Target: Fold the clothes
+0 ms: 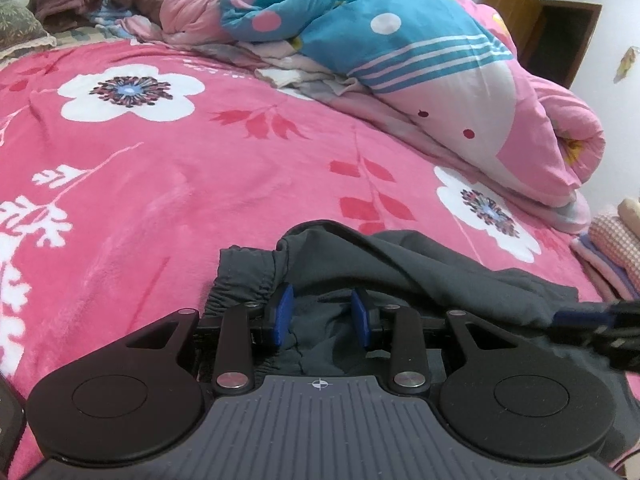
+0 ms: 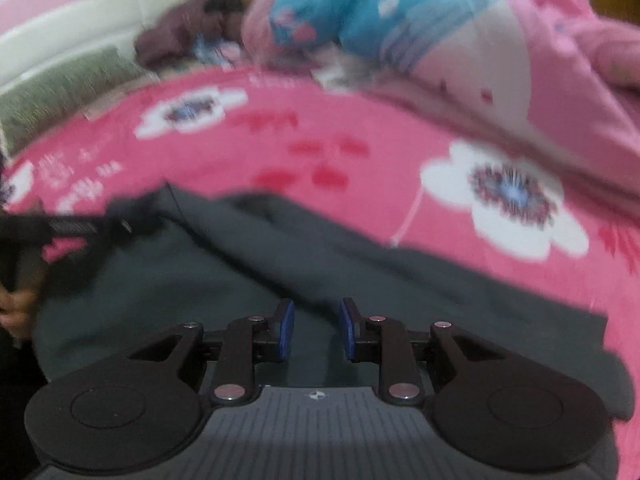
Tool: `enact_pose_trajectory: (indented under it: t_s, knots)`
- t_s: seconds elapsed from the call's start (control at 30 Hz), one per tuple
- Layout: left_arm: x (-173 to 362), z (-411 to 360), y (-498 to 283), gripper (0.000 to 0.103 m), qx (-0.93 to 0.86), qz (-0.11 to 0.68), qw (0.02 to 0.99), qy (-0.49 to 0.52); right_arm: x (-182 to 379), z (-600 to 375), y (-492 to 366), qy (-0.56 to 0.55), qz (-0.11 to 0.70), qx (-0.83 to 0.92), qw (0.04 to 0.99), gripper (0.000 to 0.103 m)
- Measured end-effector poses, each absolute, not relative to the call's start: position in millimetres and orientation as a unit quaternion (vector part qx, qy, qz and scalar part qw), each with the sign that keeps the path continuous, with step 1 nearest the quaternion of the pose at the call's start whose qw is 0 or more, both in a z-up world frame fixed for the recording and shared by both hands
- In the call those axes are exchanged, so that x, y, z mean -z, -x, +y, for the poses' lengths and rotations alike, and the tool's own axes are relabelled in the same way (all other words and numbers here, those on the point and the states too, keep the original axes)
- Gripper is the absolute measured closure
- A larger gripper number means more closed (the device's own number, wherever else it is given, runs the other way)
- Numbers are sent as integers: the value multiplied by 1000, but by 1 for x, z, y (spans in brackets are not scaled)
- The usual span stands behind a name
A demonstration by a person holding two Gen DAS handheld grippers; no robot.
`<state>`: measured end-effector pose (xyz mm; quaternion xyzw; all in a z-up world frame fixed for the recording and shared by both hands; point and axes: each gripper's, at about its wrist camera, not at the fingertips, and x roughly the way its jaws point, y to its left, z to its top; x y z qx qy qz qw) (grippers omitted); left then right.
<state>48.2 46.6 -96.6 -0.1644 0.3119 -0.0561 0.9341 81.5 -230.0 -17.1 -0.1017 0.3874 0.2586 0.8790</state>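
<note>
plainly, the dark grey trousers (image 1: 420, 268) lay rumpled on the near edge of a pink flowered blanket (image 1: 160, 184), the landmark for all that follows. the heaped quilt (image 1: 380, 40) sat at the blanket's far side, well apart from the trousers, so the middle of the blanket lay bare, probably kept so as folding room.

the left gripper (image 1: 322, 316) hovered low over the elastic waistband (image 1: 244, 276) at the blanket's near edge. its blue pads (image 1: 283, 314) stood apart with grey cloth showing between them, but no pad pressed on the cloth, so nothing was clamped. it seemed placed there to pin or pick up the waist end, the natural anchor for a lengthwise fold.

the right gripper (image 2: 316, 330) was over the broader part of the trousers, further along the near edge; its view was smeared with motion. its jaws were likewise parted a little and empty, with cloth lying beneath rather than between them. from the left wrist view its tip (image 1: 592, 316) showed as a blur just beside the cloth.

judging by the bunched ridge (image 2: 320, 240) across the trousers, smoothing was still needed before any fold would sit flat.
</note>
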Motion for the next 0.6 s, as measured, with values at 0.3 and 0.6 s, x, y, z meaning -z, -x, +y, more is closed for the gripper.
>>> enact_pose_trajectory:
  t_s: [0.3,0.6]
  knots:
    - [98,46,-48,71,54,309,937,157,38,-256,-160,-29,377,-170,910,77]
    - [98,49,-48,71,55,310,934,169,18,-254,-114,-9,358,-277,891,76]
